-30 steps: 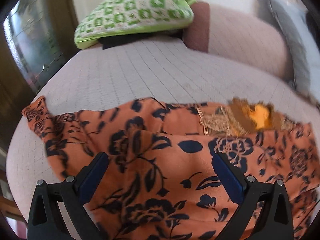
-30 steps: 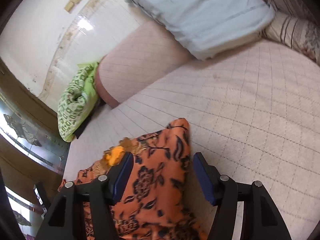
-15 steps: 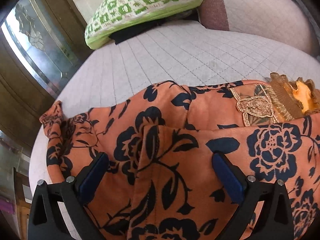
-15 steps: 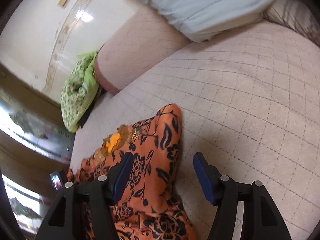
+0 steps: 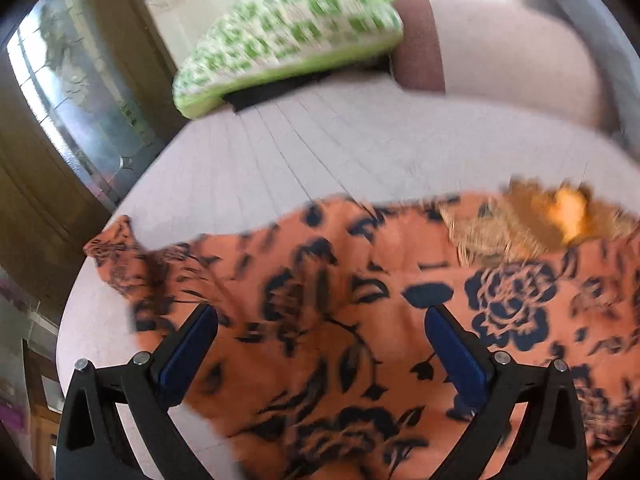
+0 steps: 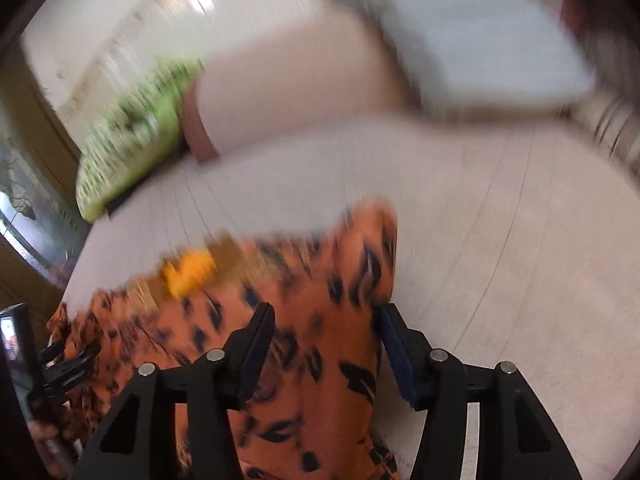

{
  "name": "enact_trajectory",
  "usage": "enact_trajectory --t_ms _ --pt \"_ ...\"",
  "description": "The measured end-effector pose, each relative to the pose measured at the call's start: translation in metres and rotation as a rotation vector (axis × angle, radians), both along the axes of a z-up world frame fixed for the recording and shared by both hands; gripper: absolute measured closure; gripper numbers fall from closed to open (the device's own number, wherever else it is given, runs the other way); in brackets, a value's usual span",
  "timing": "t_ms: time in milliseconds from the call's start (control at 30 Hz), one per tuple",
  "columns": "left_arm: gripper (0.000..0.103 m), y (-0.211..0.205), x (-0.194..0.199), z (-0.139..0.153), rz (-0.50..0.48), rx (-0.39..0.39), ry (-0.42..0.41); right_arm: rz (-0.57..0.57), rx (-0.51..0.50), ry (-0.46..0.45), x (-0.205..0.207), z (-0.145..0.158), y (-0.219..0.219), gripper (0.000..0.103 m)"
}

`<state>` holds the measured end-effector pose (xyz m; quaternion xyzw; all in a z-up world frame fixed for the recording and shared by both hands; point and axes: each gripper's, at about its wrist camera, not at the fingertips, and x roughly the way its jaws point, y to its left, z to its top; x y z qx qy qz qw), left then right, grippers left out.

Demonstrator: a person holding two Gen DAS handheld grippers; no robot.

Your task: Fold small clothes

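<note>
A big pale bed (image 5: 304,152) is seen ahead of both grippers, and its far right side is shown only in the right wrist view. An orange dress (image 5: 360,320) with dark flowers is spread flat on the bed, under and in front of both grippers. Its left end, with a small bunched sleeve, is seen only in the left wrist view. Its right edge (image 6: 384,264) is seen only in the right wrist view, with bare bed to the right of it.

A green and white pillow (image 5: 288,32) is seen far ahead and to the left, and a pink bolster (image 5: 504,52) lies to the right of it. A pale blue pillow (image 6: 472,40) is shown clearly only in the right wrist view, far ahead at the top.

The gold neck trim (image 5: 532,220) of the dress is seen ahead and to the right of the left gripper (image 5: 320,320). That gripper is spread wide over the cloth, and nothing is pinched. The jaws of the right gripper (image 6: 326,320) are closing, with the right edge of the dress between them, but the cloth is not yet squeezed.

No box or basket is shown. Both views are blurred, so the flower print is hard to make out. The near part of the dress is cut off at the bottom.
</note>
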<state>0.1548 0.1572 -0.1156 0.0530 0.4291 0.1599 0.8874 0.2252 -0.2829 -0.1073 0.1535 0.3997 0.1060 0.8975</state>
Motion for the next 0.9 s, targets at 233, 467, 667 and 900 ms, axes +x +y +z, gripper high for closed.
enact_trajectory --t_ms 233,467,667,900 --pt "0.000 0.110 -0.038 0.042 0.248 -0.092 -0.116 0.078 -0.004 -0.225 -0.045 0.030 0.032 0.037" --pt "0.000 0.258 -0.057 0.024 0.588 -0.371 -0.034 0.196 -0.005 -0.173 -0.050 0.009 0.066 0.037" --pt "0.000 0.322 -0.028 0.040 0.628 -0.322 0.053 0.199 0.035 -0.152 -0.039 0.004 0.061 0.037" --pt "0.000 0.373 0.032 0.007 0.728 -0.412 0.133 0.182 0.066 -0.131 -0.029 0.003 0.047 0.037"
